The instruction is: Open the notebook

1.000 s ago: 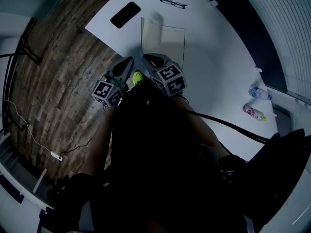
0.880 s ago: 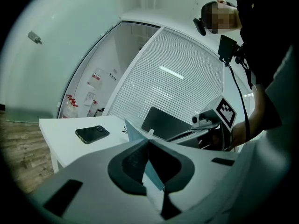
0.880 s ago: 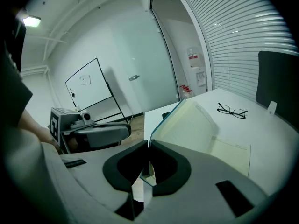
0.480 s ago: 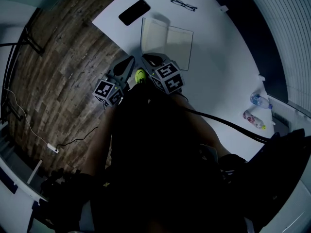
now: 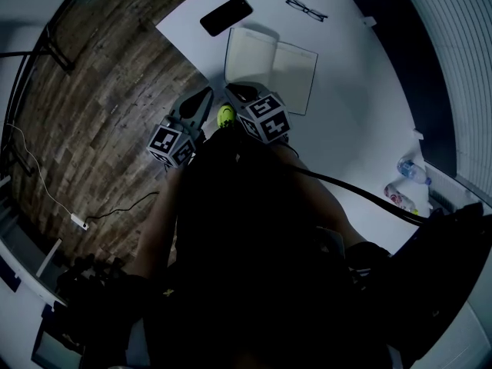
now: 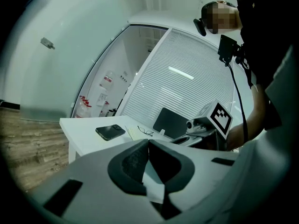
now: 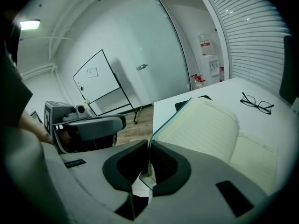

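Observation:
The notebook (image 5: 290,74) lies open on the white table (image 5: 354,121), its cream pages facing up. My right gripper (image 5: 235,93) is at the notebook's near left corner, shut on the thin teal edge of the left cover (image 7: 161,122). That cover runs up between the pads, and the page block (image 7: 210,127) bulges beyond it. My left gripper (image 5: 204,98) hangs just left of the table corner over the wooden floor, its pads (image 6: 135,160) pressed together with nothing in them. In the right gripper view the left gripper (image 7: 96,125) shows as a grey bar beside the cover.
A black phone (image 5: 226,15) and a pair of glasses (image 5: 307,8) lie beyond the notebook. Two small bottles (image 5: 406,181) stand at the table's right end, by a dark panel (image 6: 170,122). Wooden floor (image 5: 100,91) is left of the table edge.
The notebook's left half stood steeply before and now lies lower and wider open. Both grippers have sunk slightly. Table and notebook sit lower and further right in the head view.

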`<state>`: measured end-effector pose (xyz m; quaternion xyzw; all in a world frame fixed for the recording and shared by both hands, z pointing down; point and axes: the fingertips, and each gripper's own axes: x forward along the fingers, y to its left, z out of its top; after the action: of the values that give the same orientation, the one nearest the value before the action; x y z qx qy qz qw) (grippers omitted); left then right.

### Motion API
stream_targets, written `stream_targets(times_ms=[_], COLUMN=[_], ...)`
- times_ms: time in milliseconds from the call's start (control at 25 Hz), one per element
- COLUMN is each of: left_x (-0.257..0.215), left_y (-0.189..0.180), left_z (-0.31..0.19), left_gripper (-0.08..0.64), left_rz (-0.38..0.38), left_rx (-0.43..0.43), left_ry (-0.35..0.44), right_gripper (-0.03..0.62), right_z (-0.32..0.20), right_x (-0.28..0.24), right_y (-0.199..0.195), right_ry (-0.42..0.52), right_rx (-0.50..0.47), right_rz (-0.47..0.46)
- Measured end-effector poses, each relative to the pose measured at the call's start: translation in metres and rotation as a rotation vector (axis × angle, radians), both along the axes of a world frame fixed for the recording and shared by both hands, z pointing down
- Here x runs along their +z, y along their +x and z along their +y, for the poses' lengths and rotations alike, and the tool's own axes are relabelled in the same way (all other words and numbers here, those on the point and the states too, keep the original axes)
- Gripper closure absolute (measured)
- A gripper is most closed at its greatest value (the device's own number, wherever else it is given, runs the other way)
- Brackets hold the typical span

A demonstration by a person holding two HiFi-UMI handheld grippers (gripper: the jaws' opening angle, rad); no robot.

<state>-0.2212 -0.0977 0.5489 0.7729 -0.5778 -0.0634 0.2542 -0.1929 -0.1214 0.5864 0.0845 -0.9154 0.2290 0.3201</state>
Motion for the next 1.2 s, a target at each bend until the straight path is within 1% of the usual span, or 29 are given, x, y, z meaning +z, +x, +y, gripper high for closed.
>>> stream_targets(times_ms=[200, 400, 720, 1000, 1200], left_x=[0.006, 0.009, 0.012, 0.017, 0.017], left_y=[-0.008, -0.016, -0.024, -0.026, -0.031], left_z=[0.008, 0.011, 0.016, 0.022, 0.024], left_gripper=[0.554, 0.554, 0.554, 0.554, 0.554], left_rz=[0.006, 0.017, 0.017, 0.031, 0.039], left_rx=[-0.022, -0.047, -0.049, -0.048, -0.055], left_ry=[-0.02, -0.021, -0.024, -0.041, -0.038], right_gripper=[0.545, 0.545, 0.554, 0.555, 0.555], right_z=[0.003, 0.003, 0.005, 0.008, 0.01], right_x=[0.008, 0.016, 0.026, 0.038, 0.041], right_y=[-0.006, -0.011, -0.02, -0.021, -0.023], right_ry=[-0.018, -0.024, -0.027, -0.051, -0.058], right_rx=[-0.017, -0.026, -0.028, -0.016, -0.013], right_rz=[0.016, 0.027, 0.048, 0.071, 0.082])
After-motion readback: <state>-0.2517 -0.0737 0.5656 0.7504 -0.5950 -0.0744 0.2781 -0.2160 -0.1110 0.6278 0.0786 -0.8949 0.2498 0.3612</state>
